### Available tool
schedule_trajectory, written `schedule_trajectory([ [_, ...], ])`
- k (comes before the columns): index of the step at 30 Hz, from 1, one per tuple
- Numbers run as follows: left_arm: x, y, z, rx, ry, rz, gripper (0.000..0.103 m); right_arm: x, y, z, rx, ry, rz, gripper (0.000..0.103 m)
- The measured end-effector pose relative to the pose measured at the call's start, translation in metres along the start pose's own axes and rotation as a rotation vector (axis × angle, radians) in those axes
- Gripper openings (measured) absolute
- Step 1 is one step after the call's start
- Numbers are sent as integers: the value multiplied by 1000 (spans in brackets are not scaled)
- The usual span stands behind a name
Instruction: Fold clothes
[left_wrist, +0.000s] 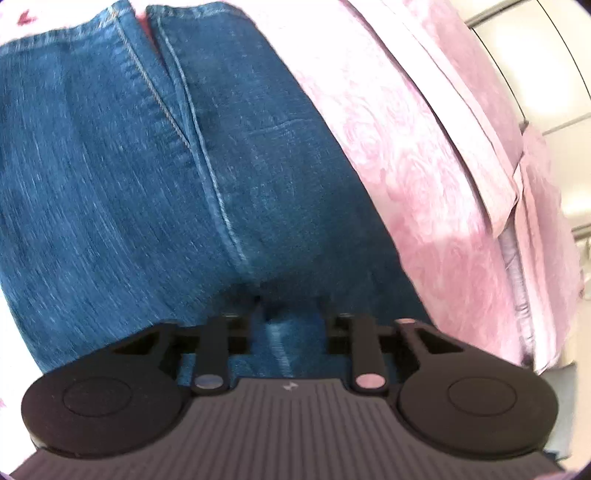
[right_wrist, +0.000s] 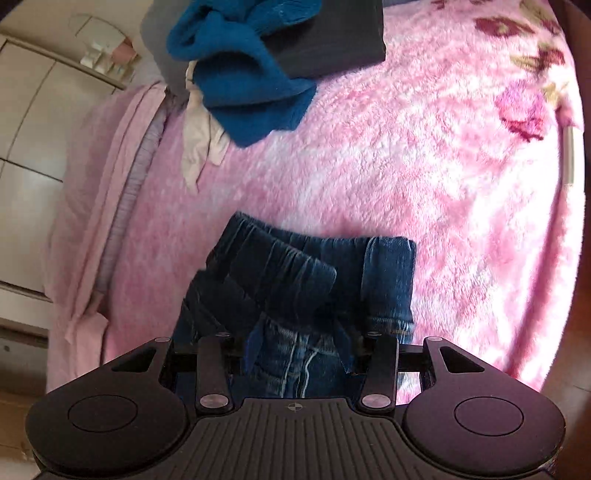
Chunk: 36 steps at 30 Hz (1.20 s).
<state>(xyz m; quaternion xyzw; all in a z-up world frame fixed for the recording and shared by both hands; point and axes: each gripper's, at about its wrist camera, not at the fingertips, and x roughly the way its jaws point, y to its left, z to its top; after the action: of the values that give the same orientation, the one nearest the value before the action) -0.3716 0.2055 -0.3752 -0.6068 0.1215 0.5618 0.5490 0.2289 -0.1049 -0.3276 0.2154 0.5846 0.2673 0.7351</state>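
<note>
A pair of blue jeans (left_wrist: 129, 166) lies on the pink bedspread (left_wrist: 406, 166), its two legs stretching away side by side in the left wrist view. My left gripper (left_wrist: 288, 304) is down on the near part of the right leg, its jaws close together with a small fold of denim pinched between them. In the right wrist view the jeans' elastic waistband (right_wrist: 295, 266) is bunched and partly folded over. My right gripper (right_wrist: 299, 336) stands over it, jaws spread, with the front of the jeans lying loose between the fingers.
A blue fleece garment (right_wrist: 243, 74), a dark folded item (right_wrist: 332, 37) and a pale cloth (right_wrist: 199, 147) lie at the far side of the fluffy pink blanket (right_wrist: 406, 147). The bed's edge drops off at the left toward white cabinets (right_wrist: 29, 110).
</note>
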Motion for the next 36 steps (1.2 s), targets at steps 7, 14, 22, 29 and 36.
schedule_trajectory([
  [7, -24, -28, 1, 183, -75, -69, 3, -9, 17, 11, -147, -40, 45, 15],
  [14, -88, -9, -41, 340, -110, -41, 3, -54, 17, 25, -225, -64, 107, 14],
  [22, -91, -4, -54, 360, -134, 5, 3, -45, -2, 19, -256, -28, 16, 14],
  [29, -105, 10, -66, 419, -150, 22, 3, -64, -7, 26, -237, -47, 47, 6],
  [36, -109, 20, -78, 398, -162, 29, 3, -66, -11, 23, -243, -77, 30, 5],
])
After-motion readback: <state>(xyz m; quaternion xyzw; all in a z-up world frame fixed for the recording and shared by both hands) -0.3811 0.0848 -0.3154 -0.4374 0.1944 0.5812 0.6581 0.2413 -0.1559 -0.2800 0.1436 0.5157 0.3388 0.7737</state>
